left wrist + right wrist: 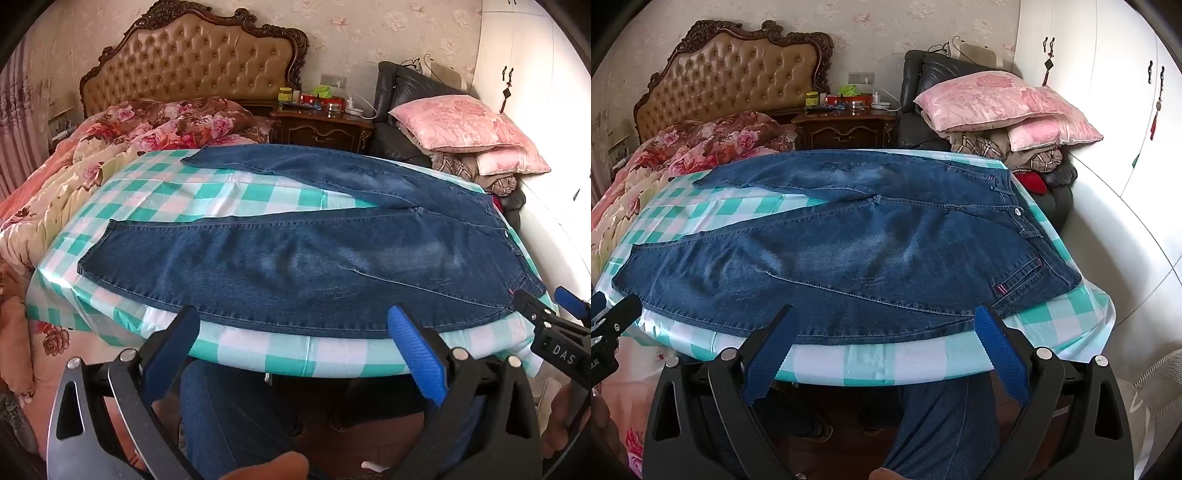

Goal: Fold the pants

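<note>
Blue denim pants [295, 254] lie flat and unfolded on a table covered with a green-and-white checked cloth [236, 192]; waistband toward the right end, both legs running left and splayed apart, cloth visible between them. Near leg lies along the near table edge. Left gripper [295, 332] hovers just short of that edge, over the lower part of the near leg, jaws spread wide, nothing between them. Right gripper [882, 332] likewise at the near edge, closer to the waistband end, jaws wide and empty. Neither gripper touches the fabric. Behind the table: bed with floral quilt [140, 133] and tufted headboard [192, 59], nightstand [321, 129], pink pillows [458, 122] stacked on a dark chair.
</note>
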`<action>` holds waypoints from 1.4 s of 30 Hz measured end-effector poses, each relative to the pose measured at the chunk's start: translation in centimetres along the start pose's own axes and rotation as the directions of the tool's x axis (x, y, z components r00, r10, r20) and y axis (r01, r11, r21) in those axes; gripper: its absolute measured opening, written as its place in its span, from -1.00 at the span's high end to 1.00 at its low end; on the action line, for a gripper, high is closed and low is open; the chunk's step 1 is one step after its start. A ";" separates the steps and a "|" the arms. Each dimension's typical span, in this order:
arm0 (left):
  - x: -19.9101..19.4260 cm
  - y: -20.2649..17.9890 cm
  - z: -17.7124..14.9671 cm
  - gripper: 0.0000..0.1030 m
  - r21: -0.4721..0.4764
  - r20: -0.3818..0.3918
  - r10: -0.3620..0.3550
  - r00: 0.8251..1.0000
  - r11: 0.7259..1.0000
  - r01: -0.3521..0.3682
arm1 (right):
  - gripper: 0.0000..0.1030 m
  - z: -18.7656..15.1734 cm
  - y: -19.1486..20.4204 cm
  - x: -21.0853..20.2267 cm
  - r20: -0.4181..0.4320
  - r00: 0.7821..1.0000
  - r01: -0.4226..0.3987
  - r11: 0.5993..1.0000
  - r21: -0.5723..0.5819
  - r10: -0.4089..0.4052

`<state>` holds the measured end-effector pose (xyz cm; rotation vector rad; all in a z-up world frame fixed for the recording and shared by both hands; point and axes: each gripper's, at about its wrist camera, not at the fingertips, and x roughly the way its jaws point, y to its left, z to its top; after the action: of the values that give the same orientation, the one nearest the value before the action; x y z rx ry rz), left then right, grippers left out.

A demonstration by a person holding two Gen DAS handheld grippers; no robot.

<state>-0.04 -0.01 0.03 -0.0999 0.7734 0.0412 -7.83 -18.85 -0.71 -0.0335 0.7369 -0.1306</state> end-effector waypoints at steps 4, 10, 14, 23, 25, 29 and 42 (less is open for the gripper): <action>0.0 -0.1 0.0 -0.97 0.004 0.000 -0.010 1.000 1.000 0.010 | -0.79 0.0 0.0 0.0 0.003 1.000 0.000 1.000 0.001 0.000; -0.2 -0.7 -0.1 -0.97 0.011 -0.005 -0.028 1.000 1.000 0.028 | -0.79 0.0 0.0 0.0 0.003 1.000 -0.004 1.000 0.003 0.004; 0.0 -0.6 0.0 -0.97 0.009 -0.009 -0.027 1.000 1.000 0.027 | -0.79 0.0 0.0 -0.1 0.003 1.000 -0.005 1.000 0.001 0.005; 0.0 -0.5 -0.1 -0.97 0.011 -0.007 -0.030 1.000 0.999 0.030 | -0.79 0.0 -0.1 -0.1 0.003 1.000 -0.004 1.000 0.003 0.004; 0.0 -0.5 -0.1 -0.97 0.012 -0.008 -0.030 1.000 0.999 0.030 | -0.79 0.0 -0.1 -0.1 0.003 1.000 -0.004 1.000 0.004 0.004; 0.0 -0.4 -0.1 -0.97 0.011 -0.007 -0.030 1.000 0.999 0.030 | -0.79 -0.1 -0.1 -0.1 0.004 1.000 -0.003 1.000 0.004 0.003; 0.0 -0.5 -0.1 -0.97 0.011 -0.007 -0.030 1.000 0.999 0.030 | -0.79 -0.1 -0.1 -0.1 0.003 1.000 -0.004 1.000 0.004 0.004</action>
<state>-0.06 -0.49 0.00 -0.1008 0.7787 0.0081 -7.98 -18.93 -0.70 -0.0283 0.7334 -0.1279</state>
